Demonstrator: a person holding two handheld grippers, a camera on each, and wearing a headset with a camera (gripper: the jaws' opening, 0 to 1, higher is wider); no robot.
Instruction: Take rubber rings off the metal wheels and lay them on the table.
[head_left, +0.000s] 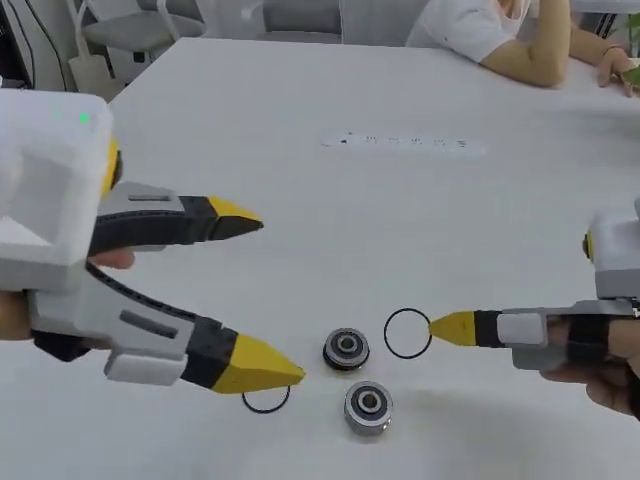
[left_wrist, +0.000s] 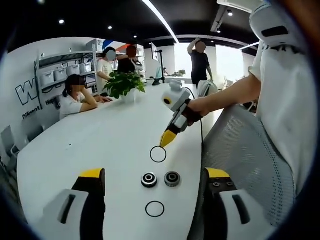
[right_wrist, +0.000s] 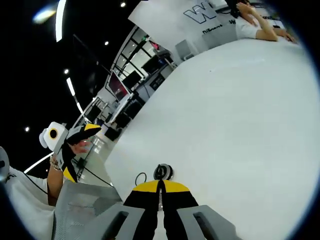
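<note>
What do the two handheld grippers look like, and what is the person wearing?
Both the left gripper and the right gripper have pale grey-white bodies, black jaws and pointed yellow tips. A black cable trails from the right one. The person wears a white short-sleeved top.

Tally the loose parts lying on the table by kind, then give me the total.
rubber rings: 2
metal wheels: 2
Total: 4
</note>
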